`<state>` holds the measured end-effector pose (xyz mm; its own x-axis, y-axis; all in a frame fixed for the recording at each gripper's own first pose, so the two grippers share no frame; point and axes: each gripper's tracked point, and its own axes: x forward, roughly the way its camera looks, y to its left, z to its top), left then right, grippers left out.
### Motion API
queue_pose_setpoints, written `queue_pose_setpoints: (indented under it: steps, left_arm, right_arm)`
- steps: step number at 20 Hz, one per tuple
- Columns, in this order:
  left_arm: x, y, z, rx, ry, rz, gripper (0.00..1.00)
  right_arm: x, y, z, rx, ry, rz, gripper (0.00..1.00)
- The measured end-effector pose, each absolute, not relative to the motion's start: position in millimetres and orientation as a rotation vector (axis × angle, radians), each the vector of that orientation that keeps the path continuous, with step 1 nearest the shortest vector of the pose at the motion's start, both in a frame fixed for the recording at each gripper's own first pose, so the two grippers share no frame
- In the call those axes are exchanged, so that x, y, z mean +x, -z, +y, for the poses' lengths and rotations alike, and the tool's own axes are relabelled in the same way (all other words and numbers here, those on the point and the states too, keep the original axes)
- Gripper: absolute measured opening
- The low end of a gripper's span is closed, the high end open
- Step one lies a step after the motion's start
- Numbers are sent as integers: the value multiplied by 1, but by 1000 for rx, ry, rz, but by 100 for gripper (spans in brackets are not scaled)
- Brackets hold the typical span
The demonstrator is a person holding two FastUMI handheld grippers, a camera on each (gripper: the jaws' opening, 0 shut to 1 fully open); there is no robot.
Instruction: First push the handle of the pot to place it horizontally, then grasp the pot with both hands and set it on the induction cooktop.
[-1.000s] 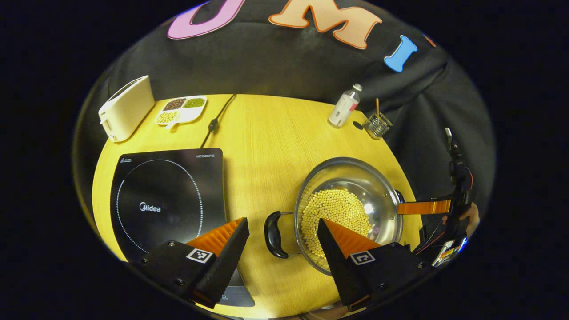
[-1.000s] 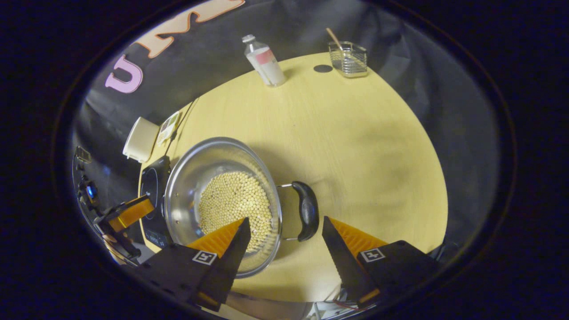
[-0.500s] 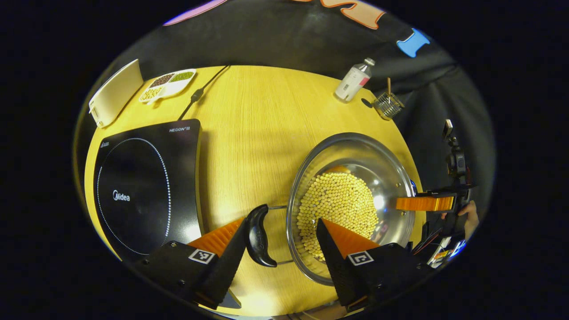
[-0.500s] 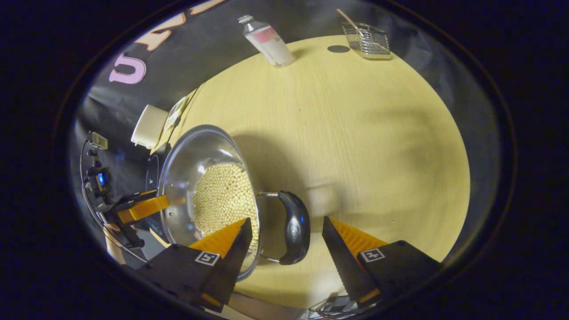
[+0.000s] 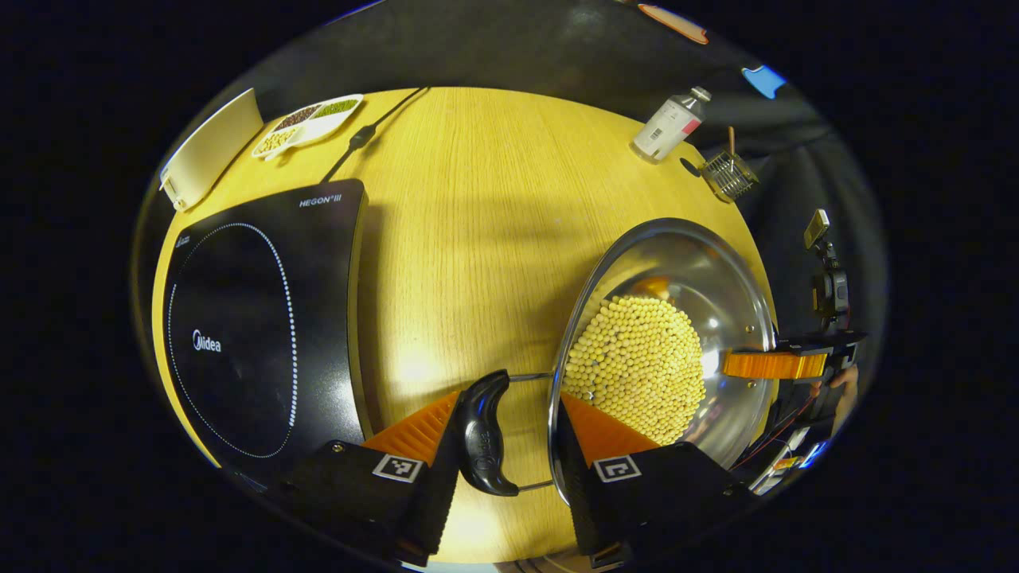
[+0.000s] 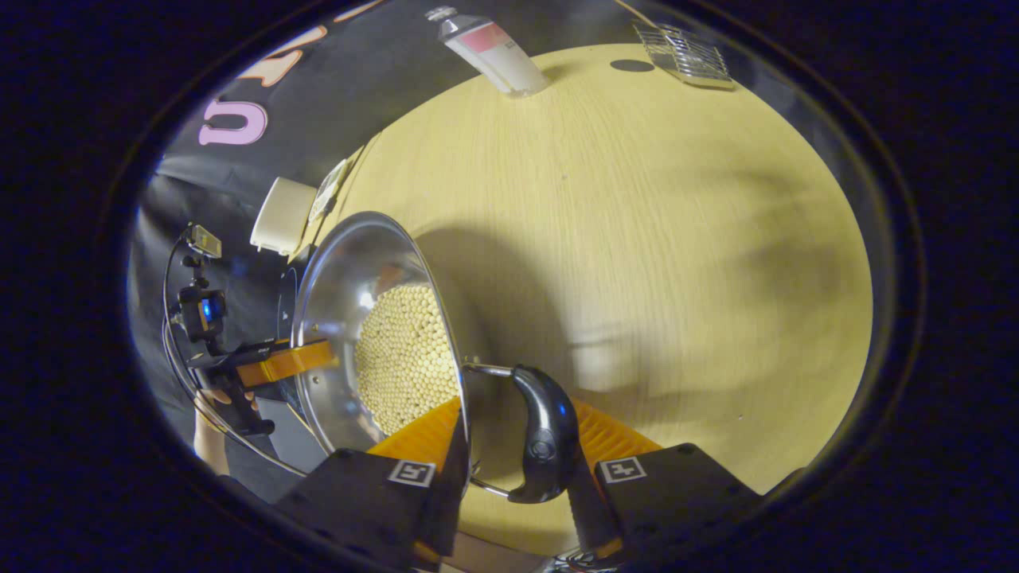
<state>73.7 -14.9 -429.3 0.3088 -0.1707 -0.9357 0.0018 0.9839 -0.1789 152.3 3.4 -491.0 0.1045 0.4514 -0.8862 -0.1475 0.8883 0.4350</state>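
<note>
Left tool (image 5: 503, 446) straddles the pot's (image 5: 677, 318) left black handle (image 5: 484, 434), one finger touching the handle, the other against the pot rim; full clamp can't be told. Right tool (image 6: 517, 461) straddles the right handle (image 6: 545, 434), fingers narrowed close beside it; clamp unclear too. Pot of yellow beads (image 6: 402, 358) sits on the counter (image 5: 478, 239). Left gripper view shows the induction cooktop (image 5: 263, 318) left of the pot, bare counter between. Farther off: bottle (image 6: 493, 52), wire basket (image 5: 728, 175).
</note>
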Motion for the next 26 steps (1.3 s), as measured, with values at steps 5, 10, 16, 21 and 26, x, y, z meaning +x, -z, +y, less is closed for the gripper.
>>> queue_pose_setpoints:
  steps: [5,10,16,21,26]
  left_arm:
    - [63,432,-17,-212,63,1301,60]
    - [50,422,-31,-244,72,1313,57]
    - [26,402,-33,-225,83,1346,57]
    - [-6,381,-26,-222,83,1363,57]
    - [-29,362,-6,-235,72,1364,59]
  right_arm:
    - [158,486,7,362,-466,1424,55]
    - [163,477,5,366,-459,1397,46]
    - [155,477,7,379,-445,1432,51]
    - [155,479,4,381,-457,1447,51]
    - [156,480,12,375,-485,1397,52]
